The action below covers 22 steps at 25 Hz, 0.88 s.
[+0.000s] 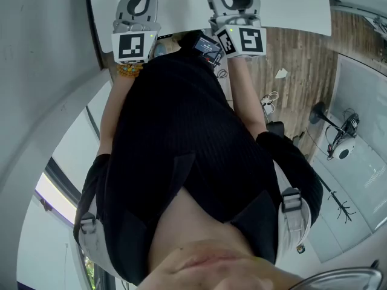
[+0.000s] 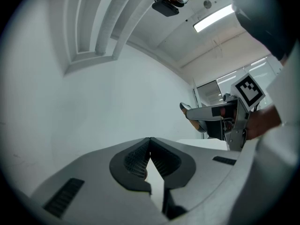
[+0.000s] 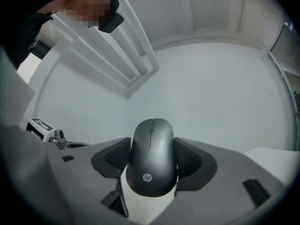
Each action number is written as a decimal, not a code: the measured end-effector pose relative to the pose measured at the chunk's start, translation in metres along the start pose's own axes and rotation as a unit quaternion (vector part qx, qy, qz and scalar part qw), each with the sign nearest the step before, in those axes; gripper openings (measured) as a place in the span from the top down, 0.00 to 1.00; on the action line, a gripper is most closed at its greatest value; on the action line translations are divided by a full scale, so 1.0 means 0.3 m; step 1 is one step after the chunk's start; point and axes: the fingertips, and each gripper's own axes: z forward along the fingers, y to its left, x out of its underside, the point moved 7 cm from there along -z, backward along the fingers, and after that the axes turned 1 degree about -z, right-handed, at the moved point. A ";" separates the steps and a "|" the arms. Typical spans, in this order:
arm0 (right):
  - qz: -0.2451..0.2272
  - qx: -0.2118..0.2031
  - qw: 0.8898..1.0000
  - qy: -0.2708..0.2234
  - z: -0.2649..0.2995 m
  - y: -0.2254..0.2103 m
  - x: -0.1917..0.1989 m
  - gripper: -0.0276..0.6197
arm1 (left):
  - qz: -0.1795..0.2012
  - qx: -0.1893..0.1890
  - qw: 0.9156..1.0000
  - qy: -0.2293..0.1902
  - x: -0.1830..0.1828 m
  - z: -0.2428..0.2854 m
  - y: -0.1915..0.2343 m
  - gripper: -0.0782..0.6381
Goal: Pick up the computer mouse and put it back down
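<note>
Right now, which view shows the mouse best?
Right gripper view: the mouse sits centred, gripped between the right tongs. Head view and left gripper view show those tongs but no clear mouse.

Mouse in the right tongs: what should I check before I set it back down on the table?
1. Hold: mouse clamped between the jaws of the right tongs: ok.
2. Jaws press on both sides, mid-body: ok.
3. Other side: left tongs shut, empty: ok.
4. Gap between left tongs and right tongs: ok.
5. Free spot on table under mouse: cannot tell.
</note>
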 end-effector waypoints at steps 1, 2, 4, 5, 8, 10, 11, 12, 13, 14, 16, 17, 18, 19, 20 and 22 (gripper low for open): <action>0.000 0.001 1.000 0.000 0.000 -0.003 0.000 0.53 | -0.001 0.000 1.000 0.001 0.001 0.001 -0.002 0.87; 0.000 0.002 1.000 0.000 0.000 -0.006 -0.001 0.53 | 0.000 0.001 1.000 0.001 0.001 0.003 -0.002 0.87; -0.001 0.002 1.000 0.000 0.003 -0.009 -0.002 0.53 | 0.001 0.003 1.000 -0.001 0.002 0.007 -0.002 0.87; -0.001 0.003 1.000 0.000 0.004 -0.010 -0.002 0.53 | 0.002 0.003 1.000 -0.001 0.003 0.008 0.000 0.87; -0.001 0.007 1.000 0.001 0.010 -0.009 0.000 0.53 | 0.004 0.003 1.000 0.001 0.011 0.008 0.007 0.87; -0.001 0.009 1.000 0.003 0.014 -0.015 0.005 0.53 | 0.001 0.002 1.000 0.003 0.018 0.015 0.010 0.87; 0.000 0.010 1.000 0.004 0.017 -0.022 0.008 0.53 | 0.000 0.001 1.000 0.005 0.021 0.022 0.008 0.87; 0.000 0.010 1.000 0.005 0.019 -0.031 0.011 0.53 | -0.001 0.001 1.000 0.007 0.024 0.029 0.006 0.87; 0.000 0.010 1.000 0.006 0.022 -0.039 0.014 0.53 | -0.001 0.000 1.000 0.008 0.026 0.036 0.004 0.87; 0.001 0.010 1.000 0.007 0.025 -0.044 0.016 0.53 | 0.000 0.000 1.000 0.009 0.029 0.040 0.004 0.87; 0.001 0.009 1.000 0.008 0.030 -0.042 0.019 0.53 | 0.001 -0.001 1.000 0.010 0.031 0.036 0.008 0.87; 0.001 0.009 1.000 0.009 0.032 -0.039 0.021 0.53 | 0.001 -0.001 1.000 0.011 0.031 0.031 0.011 0.87; 0.002 0.009 1.000 0.011 0.033 -0.037 0.023 0.53 | 0.001 -0.002 1.000 0.011 0.031 0.027 0.012 0.87; 0.003 0.009 1.000 0.013 0.035 -0.037 0.026 0.53 | 0.001 -0.002 1.000 0.012 0.033 0.025 0.012 0.87; 0.004 0.010 1.000 0.016 0.035 -0.040 0.030 0.53 | 0.002 -0.002 1.000 0.013 0.035 0.026 0.012 0.87; 0.004 0.013 1.000 0.024 0.036 -0.048 0.037 0.53 | 0.002 -0.002 1.000 0.016 0.041 0.030 0.009 0.87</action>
